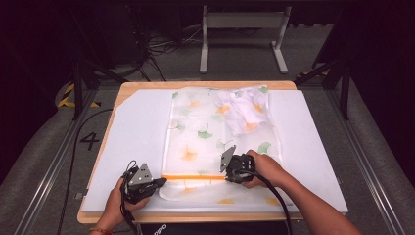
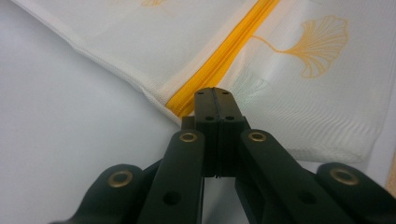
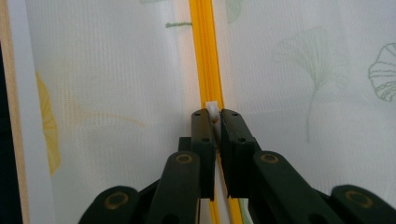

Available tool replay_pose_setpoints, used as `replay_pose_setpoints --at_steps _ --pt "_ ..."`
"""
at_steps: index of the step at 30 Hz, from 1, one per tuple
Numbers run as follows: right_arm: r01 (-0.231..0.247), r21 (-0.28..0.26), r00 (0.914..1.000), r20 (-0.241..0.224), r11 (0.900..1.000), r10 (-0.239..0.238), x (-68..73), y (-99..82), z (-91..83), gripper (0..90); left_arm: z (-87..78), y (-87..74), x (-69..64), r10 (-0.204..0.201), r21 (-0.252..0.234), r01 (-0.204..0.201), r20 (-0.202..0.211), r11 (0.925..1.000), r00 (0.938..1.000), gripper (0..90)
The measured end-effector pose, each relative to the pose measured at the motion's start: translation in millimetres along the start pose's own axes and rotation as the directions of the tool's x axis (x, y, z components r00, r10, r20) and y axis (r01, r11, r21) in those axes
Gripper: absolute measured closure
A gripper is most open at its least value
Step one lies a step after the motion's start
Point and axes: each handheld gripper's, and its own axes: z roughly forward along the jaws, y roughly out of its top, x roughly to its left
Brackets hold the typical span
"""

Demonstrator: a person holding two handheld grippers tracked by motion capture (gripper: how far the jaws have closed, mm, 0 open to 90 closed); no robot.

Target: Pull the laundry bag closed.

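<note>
A translucent mesh bag [image 1: 210, 132] printed with ginkgo leaves lies flat on the white mat, with a crumpled white cloth [image 1: 243, 115] inside near its far right corner. A yellow zipper [image 1: 193, 176] runs across the bag's near end. My left gripper [image 1: 161, 182] is shut on the bag's left edge, right at the zipper's end [image 2: 187, 100]; its jaws [image 2: 215, 93] press together. My right gripper [image 1: 226, 177] sits on the zipper line farther right. In the right gripper view it [image 3: 213, 116] is shut on the small white zipper pull [image 3: 212, 106], with the yellow zipper [image 3: 205, 46] stretching ahead.
A white mat [image 1: 137, 127] covers most of the wooden table [image 1: 195, 85]. Both forearms come in from the near edge. Beyond the table stand a grey metal frame [image 1: 242, 22] and cables on the dark floor.
</note>
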Motion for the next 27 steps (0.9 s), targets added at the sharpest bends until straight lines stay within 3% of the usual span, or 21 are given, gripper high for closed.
replay_pose_setpoints --at_steps 8,15,27 --pt "-0.017 0.010 0.9998 0.010 0.9998 0.017 -1.5 -15.8 -5.7 84.8 0.0 0.0 0.4 -0.001 0.000 0.001 0.002 1.0000 1.0000 90.0" --pt "-0.064 0.001 0.9979 0.008 0.9979 0.064 -2.3 -29.3 -10.1 84.8 0.0 0.0 -0.1 0.001 0.000 -0.001 -0.001 1.0000 1.0000 90.0" --pt "-0.073 -0.014 0.9972 0.014 0.9972 0.074 -3.8 -41.4 -13.5 84.8 0.0 0.1 0.4 -0.006 0.002 0.006 0.005 1.0000 1.0000 90.0"
